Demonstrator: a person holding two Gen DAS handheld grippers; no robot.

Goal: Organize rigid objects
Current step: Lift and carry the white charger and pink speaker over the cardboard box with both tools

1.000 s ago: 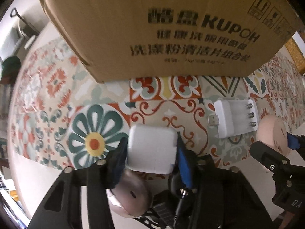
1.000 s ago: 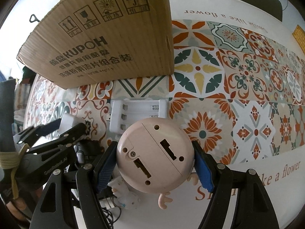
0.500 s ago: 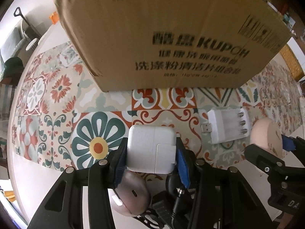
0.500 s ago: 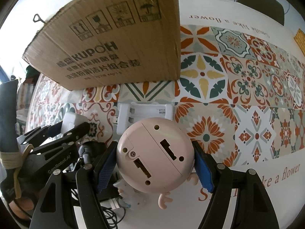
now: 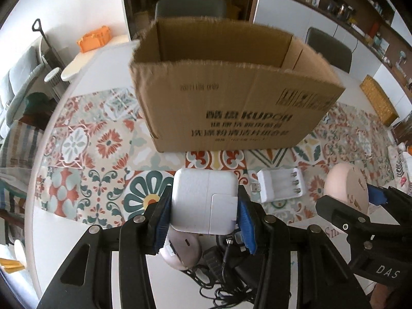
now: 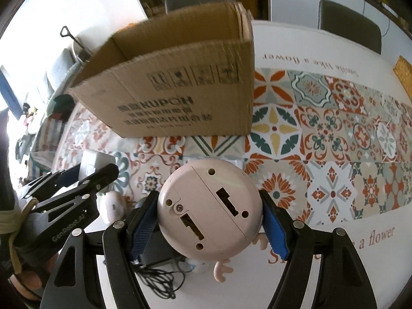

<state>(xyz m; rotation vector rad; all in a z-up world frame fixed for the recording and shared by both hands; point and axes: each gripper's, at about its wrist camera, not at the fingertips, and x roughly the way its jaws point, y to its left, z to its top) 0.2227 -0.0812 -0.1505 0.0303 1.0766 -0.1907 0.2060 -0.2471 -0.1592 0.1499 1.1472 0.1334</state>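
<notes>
My left gripper is shut on a white square power adapter, held above the patterned tablecloth. My right gripper is shut on a round pink gadget whose flat underside faces the camera; the same gadget shows at the right of the left wrist view. An open cardboard box stands just beyond both; its inside floor is hidden by the near wall. The box fills the upper left of the right wrist view, where the left gripper also shows with the adapter.
A white battery charger lies on the cloth in front of the box. Below the grippers lie a second pink gadget, black cables and plugs. Chairs stand behind the round table. An orange crate sits far left.
Both grippers have risen with their objects, so the box's open top and the room behind it have come into view. The grips have not changed.
</notes>
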